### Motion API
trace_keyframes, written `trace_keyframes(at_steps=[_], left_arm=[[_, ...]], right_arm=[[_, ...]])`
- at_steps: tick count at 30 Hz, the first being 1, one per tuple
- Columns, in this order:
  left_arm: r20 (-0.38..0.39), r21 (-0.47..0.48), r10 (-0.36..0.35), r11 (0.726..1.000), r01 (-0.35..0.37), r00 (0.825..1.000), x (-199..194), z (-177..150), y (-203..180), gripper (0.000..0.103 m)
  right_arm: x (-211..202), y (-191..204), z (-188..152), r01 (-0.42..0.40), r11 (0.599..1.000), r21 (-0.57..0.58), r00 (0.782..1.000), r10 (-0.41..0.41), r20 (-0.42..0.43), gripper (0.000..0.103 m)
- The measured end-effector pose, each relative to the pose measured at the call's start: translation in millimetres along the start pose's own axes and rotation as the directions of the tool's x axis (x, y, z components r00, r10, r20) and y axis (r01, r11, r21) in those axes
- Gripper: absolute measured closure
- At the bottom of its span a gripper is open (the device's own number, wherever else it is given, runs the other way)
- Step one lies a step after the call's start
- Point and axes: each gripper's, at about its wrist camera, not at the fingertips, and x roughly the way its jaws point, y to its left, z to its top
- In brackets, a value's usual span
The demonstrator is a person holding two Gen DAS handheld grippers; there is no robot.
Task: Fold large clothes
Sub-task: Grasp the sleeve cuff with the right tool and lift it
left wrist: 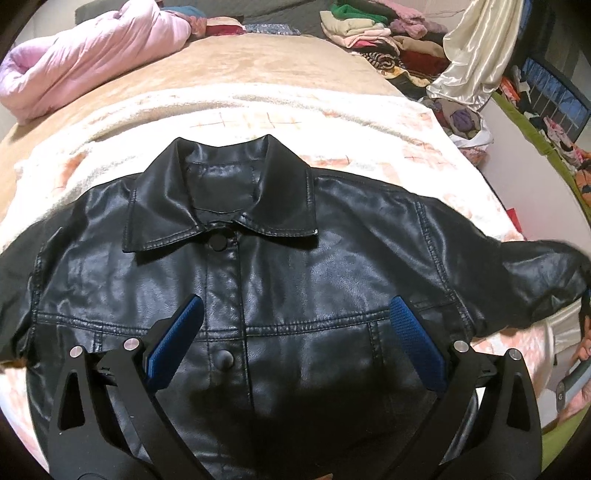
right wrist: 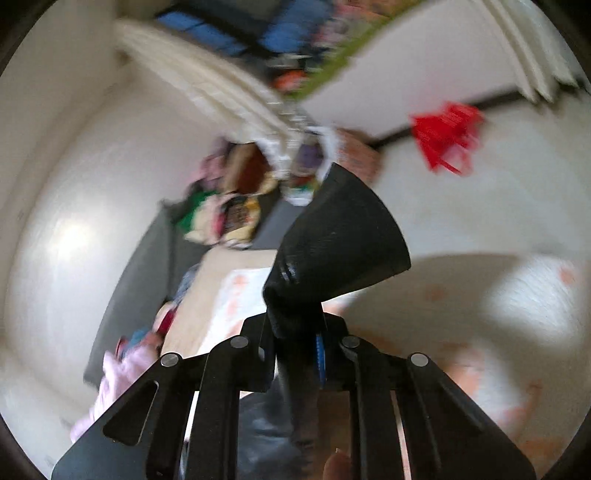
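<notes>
A black leather jacket point(left wrist: 280, 258) lies front up and buttoned on a white and peach blanket point(left wrist: 258, 107), with its collar pointing away from me. My left gripper point(left wrist: 295, 301) hovers open over the chest, its blue pads point(left wrist: 177, 339) apart and holding nothing. The jacket's sleeve point(left wrist: 546, 273) at the right is lifted off the blanket. In the blurred right wrist view my right gripper point(right wrist: 295, 332) is shut on the black sleeve end point(right wrist: 340, 236), which fans out past the fingers. A person's hand point(left wrist: 583, 350) shows at the right edge.
A pink quilt point(left wrist: 92, 55) is bunched at the far left of the bed. A pile of folded clothes point(left wrist: 369, 33) and a cream satin cloth point(left wrist: 472, 55) are at the far right, above a bag of clothes point(left wrist: 465, 125). A red bag point(right wrist: 447, 133) lies on the floor.
</notes>
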Motion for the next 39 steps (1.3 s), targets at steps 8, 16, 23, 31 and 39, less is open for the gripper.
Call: trace_keyframes(at_steps=[8, 16, 23, 31, 39], left_arm=[[0.019, -0.048, -0.058, 0.997, 0.059, 0.998, -21.1, 8.7, 24.3, 0.009], [0.112, -0.146, -0.178, 0.97, 0.193, 0.978, -59.7, 22.5, 66.2, 0.009], [0.203, -0.203, -0.262, 0.932, 0.302, 0.944, -97.9, 25.0, 104.3, 0.009], [0.271, -0.269, -0.355, 0.865, 0.424, 0.895, -118.1, 13.3, 155.7, 0.009], [0.339, -0.357, -0.449, 0.751, 0.555, 0.827, -119.7, -9.0, 208.5, 0.009]], right_arm=[[-6.4, 123.0, -35.3, -0.193, 0.936, -0.293, 0.98, 0.169, -0.104, 0.092], [-22.7, 225.8, -89.2, -0.419, 0.794, -0.44, 0.906, 0.336, -0.256, 0.095], [-47.7, 303.0, -148.4, -0.612, 0.645, -0.457, 0.789, 0.465, -0.401, 0.095], [-60.6, 346.3, -252.2, -0.703, 0.521, -0.483, 0.705, 0.422, -0.57, 0.095], [-66.0, 344.5, -332.1, -0.733, 0.452, -0.508, 0.666, 0.327, -0.671, 0.095]])
